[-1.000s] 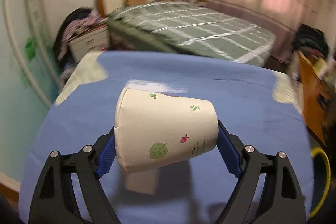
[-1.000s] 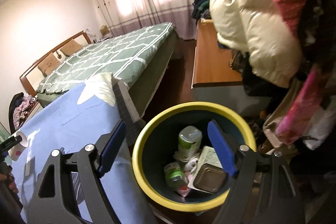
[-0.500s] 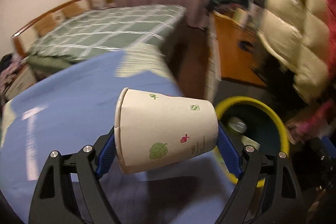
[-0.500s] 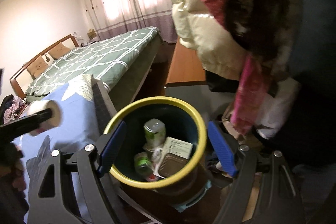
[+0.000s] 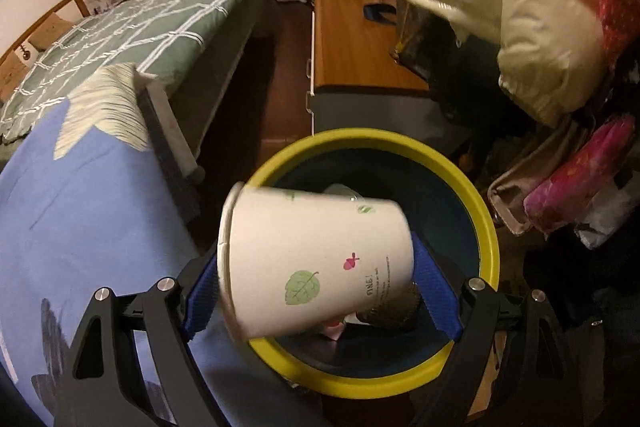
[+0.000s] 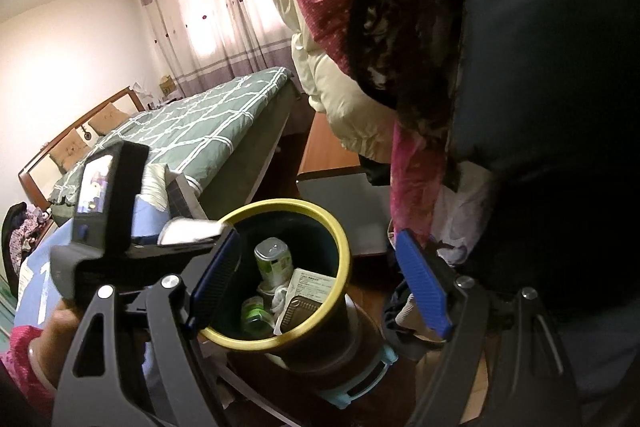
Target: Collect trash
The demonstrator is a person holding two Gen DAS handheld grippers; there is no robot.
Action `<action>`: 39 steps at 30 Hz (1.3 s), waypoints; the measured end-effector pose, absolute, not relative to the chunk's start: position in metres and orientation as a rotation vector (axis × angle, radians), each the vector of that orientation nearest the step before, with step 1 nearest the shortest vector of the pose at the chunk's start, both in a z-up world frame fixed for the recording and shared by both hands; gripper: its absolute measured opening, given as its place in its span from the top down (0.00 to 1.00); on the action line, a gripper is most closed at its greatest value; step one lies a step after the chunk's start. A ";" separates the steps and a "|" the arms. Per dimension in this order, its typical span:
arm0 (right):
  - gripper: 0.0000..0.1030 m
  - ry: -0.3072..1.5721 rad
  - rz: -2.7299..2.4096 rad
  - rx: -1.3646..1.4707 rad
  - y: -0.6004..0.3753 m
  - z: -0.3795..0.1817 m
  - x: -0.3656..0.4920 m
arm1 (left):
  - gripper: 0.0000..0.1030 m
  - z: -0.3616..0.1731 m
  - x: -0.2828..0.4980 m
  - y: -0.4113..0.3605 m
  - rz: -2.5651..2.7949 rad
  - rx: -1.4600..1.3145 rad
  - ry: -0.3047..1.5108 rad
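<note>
Opening its jaws, the left gripper [image 5: 316, 291] had the white paper cup [image 5: 312, 259] lying sideways between its blue pads, above the yellow-rimmed trash bin [image 5: 486, 223]. Whether the pads pressed the cup could not be told. The right gripper [image 6: 320, 287] stood wide and empty over the bin [image 6: 340, 247], which held bottles and packaging.

Black left gripper [image 5: 316, 291], blue ribbed pads [image 5: 434, 287], silver screws, pink sleeve [image 6: 24, 359]
</note>
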State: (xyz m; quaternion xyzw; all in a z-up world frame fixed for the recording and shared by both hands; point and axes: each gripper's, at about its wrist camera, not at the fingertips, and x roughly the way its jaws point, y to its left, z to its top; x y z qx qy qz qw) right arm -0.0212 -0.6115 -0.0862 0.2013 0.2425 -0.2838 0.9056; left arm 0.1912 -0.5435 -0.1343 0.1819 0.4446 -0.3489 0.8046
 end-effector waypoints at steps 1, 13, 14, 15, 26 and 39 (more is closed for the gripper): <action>0.26 0.498 -0.585 0.417 -0.611 -0.085 -0.021 | 0.10 -0.136 0.192 -0.543 -0.753 0.395 0.956; 0.26 0.467 -0.484 0.385 -0.574 -0.064 -0.021 | 0.05 -0.065 0.181 -0.406 -0.669 0.238 0.732; 0.25 0.467 -0.467 0.380 -0.569 -0.063 -0.018 | 0.05 -0.055 0.177 -0.384 -0.639 0.220 0.697; 0.25 0.469 -0.448 0.373 -0.562 -0.061 -0.015 | 0.05 -0.045 0.172 -0.357 -0.605 0.200 0.661; 0.22 0.455 -0.260 0.236 -0.469 -0.032 0.006 | 0.05 0.012 0.092 -0.115 -0.269 0.053 0.500; 0.19 0.432 -0.152 0.131 -0.391 -0.008 -0.005 | 0.05 0.005 0.017 0.003 -0.075 -0.062 0.459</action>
